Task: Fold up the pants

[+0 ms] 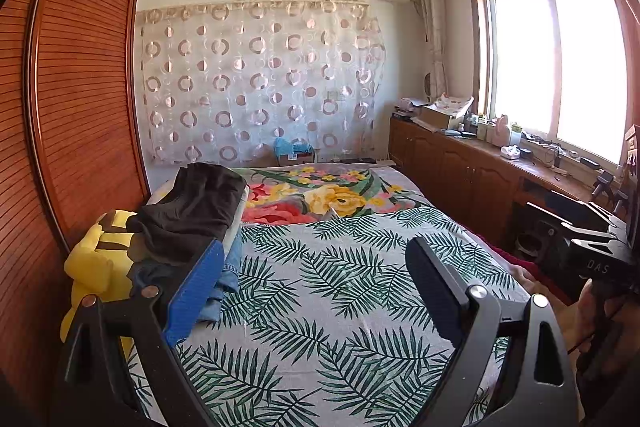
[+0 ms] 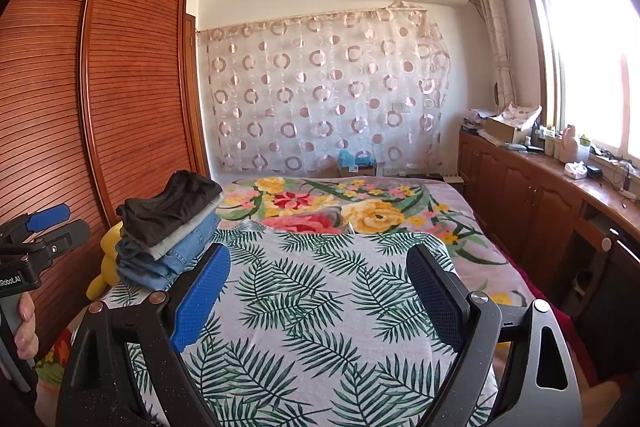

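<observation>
Both tongs hang released above the near end of the bed: the left tongs [image 1: 316, 291] and the right tongs [image 2: 320, 291] each show wide-spread jaws with only bedding visible between them, nothing grasped. Pointed slightly downward over open fabric, they look parked, either finished with one garment or waiting for the next. Under them lies a palm-leaf sheet [image 2: 312, 307], smooth and bare, likely kept free as the folding surface.

At the left edge of the bed, beside the wardrobe [image 2: 80, 87], sits a stack of folded pants [image 2: 172, 227]: a black pair on top, a pale layer under it, blue denim at the bottom. Stacking them at the side keeps finished work out of the way. A yellow plush toy [image 1: 96, 259] is wedged against the stack, mostly covered by it.

Farther off, a floral blanket [image 2: 340, 203] covers the head of the bed, with a circle-patterned curtain [image 2: 320, 87] behind.

No unfolded pants show anywhere; whether any remain below the frame cannot be told. How many pairs the stack holds is also unclear, and the window glare washes out the bench [image 2: 560, 167] clutter.
</observation>
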{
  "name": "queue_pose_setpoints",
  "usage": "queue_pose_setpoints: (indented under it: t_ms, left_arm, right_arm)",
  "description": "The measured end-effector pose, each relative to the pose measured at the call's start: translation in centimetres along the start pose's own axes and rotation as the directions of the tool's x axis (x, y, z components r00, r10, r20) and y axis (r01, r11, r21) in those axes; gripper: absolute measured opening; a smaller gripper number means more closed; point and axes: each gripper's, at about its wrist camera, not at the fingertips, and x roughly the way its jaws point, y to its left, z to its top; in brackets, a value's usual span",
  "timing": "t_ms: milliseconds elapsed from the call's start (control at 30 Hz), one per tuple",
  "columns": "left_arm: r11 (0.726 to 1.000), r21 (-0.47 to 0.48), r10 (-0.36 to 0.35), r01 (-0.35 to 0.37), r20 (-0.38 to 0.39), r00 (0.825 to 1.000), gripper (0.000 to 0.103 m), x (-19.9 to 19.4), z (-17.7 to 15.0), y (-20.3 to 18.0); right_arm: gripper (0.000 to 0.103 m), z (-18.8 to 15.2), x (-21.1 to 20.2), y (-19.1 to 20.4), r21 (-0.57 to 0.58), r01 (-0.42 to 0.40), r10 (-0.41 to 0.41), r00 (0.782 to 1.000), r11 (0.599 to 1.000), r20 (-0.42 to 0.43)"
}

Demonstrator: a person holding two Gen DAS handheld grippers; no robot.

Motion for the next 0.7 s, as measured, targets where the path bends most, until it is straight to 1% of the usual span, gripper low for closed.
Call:
queue_pose_setpoints:
  t_ms: [700]
  left_arm:
    - [1.000,0.000,0.005,-0.005,0.002,1.000,0.092,-0.05,-0.11,0.13]
  right_arm:
    - [0.091,-0.01,-0.08,-0.02,-0.001,0.001,-0.001,1.000,1.000,0.002]
